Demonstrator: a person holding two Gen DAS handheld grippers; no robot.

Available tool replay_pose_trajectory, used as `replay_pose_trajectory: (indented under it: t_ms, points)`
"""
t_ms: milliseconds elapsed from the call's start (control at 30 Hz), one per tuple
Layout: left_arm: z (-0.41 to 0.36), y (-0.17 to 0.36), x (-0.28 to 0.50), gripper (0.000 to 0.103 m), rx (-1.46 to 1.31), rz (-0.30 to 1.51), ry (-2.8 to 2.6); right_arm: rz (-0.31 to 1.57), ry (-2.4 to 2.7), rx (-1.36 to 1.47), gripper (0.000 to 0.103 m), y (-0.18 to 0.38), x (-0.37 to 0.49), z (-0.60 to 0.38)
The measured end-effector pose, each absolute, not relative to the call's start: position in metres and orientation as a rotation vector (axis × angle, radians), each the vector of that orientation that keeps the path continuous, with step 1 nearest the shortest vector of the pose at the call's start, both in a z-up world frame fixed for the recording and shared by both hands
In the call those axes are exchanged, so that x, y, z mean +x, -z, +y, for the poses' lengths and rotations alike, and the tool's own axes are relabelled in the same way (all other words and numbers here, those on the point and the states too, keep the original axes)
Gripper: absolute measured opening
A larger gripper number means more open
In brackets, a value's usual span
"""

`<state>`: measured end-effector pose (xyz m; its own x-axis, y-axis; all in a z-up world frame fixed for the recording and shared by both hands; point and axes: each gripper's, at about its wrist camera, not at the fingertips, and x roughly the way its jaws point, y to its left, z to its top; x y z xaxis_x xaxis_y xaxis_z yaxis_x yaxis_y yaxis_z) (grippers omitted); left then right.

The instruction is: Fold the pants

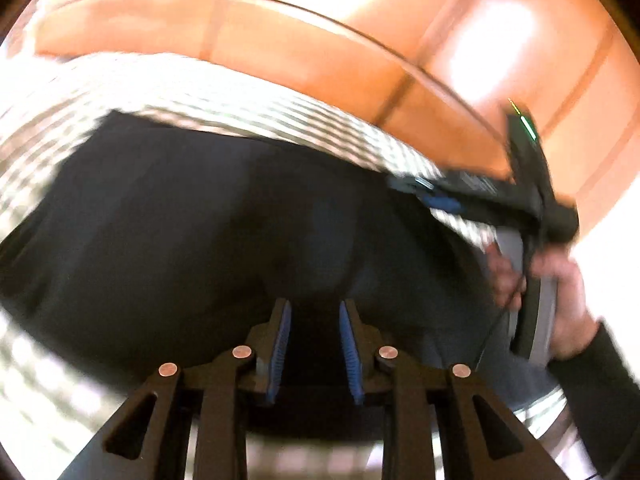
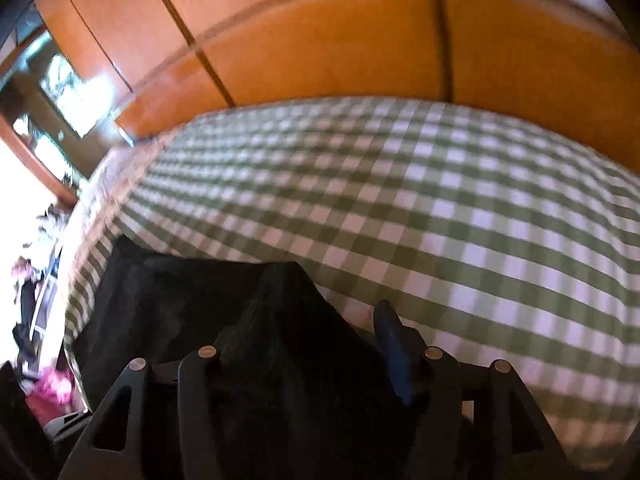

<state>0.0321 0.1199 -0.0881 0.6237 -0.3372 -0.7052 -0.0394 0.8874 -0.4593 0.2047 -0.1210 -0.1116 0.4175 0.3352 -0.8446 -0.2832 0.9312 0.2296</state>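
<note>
Pants [image 1: 192, 216], dark, spread flat on checked cloth [image 2: 440, 200] for folding; left claw [image 1: 314, 344] low over pants, slightly parted, gripping nothing visible; right claw [image 2: 316, 360] at pants' edge, fabric bunched between parted fingers, pinch impossible to confirm.

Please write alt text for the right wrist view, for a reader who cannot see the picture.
Dark pants lie on a green and white checked cloth, and a fold of them rises between the parted fingers of the right gripper, hiding the left one. Only the blue pad of the right finger shows. Orange wooden panels stand behind; the picture is blurred.
</note>
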Motion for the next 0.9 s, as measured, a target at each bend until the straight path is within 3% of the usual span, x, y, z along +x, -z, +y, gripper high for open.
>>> replay_pose_trajectory:
  t_ms: [100,167,300,500,567,633,767,900]
  points:
    - [0.175,0.086,0.003,0.029,-0.614,0.846,0.068,1.006,-0.386,0.103,0.063,0.093,0.176,-0.128]
    - [0.216,0.091,-0.017,0.037,-0.713,0.823,-0.006,0.993,-0.4,0.095,0.064,0.087,0.15,-0.128]
    - [0.266,0.104,-0.035,0.079,-0.832,0.825,-0.095,0.989,-0.408,0.043,0.064,0.091,0.109,-0.118]
    - [0.295,0.119,-0.035,0.079,-0.977,0.798,-0.111,1.013,-0.423,-0.016,0.064,0.113,0.061,-0.111]
    - [0.301,0.12,-0.032,0.071,-0.992,0.796,-0.131,1.023,-0.409,-0.037,0.064,0.122,0.054,-0.11]
    - [0.306,0.124,-0.023,0.023,-0.973,0.826,-0.166,0.998,-0.398,-0.062,0.064,0.13,0.047,-0.111]
    - [0.305,0.119,-0.031,0.016,-0.922,0.807,-0.156,0.99,-0.384,-0.024,0.066,0.134,0.046,-0.117]
    - [0.299,0.124,-0.029,0.017,-0.812,0.862,-0.193,0.983,-0.395,-0.042,0.078,0.138,0.046,-0.109]
